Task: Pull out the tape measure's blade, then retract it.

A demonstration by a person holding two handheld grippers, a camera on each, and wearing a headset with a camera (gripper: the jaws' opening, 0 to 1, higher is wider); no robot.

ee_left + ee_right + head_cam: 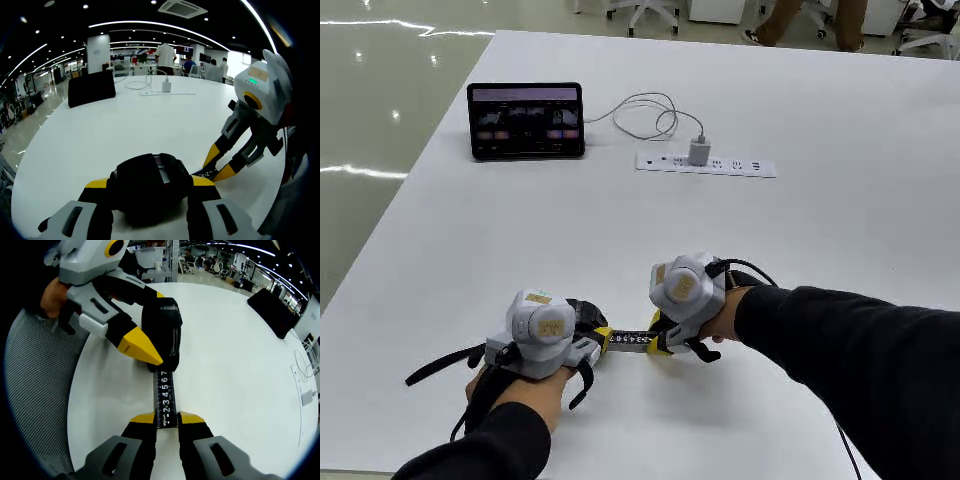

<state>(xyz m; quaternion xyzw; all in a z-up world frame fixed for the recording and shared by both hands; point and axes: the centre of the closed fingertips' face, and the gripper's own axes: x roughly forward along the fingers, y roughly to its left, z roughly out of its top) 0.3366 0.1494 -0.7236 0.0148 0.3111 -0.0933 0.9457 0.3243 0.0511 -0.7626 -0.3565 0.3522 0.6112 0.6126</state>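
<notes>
We see the left gripper point(150, 181) clamped around the black tape measure point(162, 332) on the white table point(770, 230), well nearer us than the tablet point(526, 120). The right gripper point(167, 418) pinches its short drawn-out blade point(165, 395), and glossy floor point(380, 90) gleams past the table edge beside the tablet

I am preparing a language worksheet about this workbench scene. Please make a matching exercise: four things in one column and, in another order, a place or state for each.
Things
1. tape measure case
2. blade
3. tablet
4. power strip

Places or states
A. white, lying flat, with a charger plugged into it
B. black, clamped by the left gripper
C. standing at the far left of the table, screen lit
D. drawn out a short way, pinched by the right gripper

Pairs: 1-B; 2-D; 3-C; 4-A
</notes>
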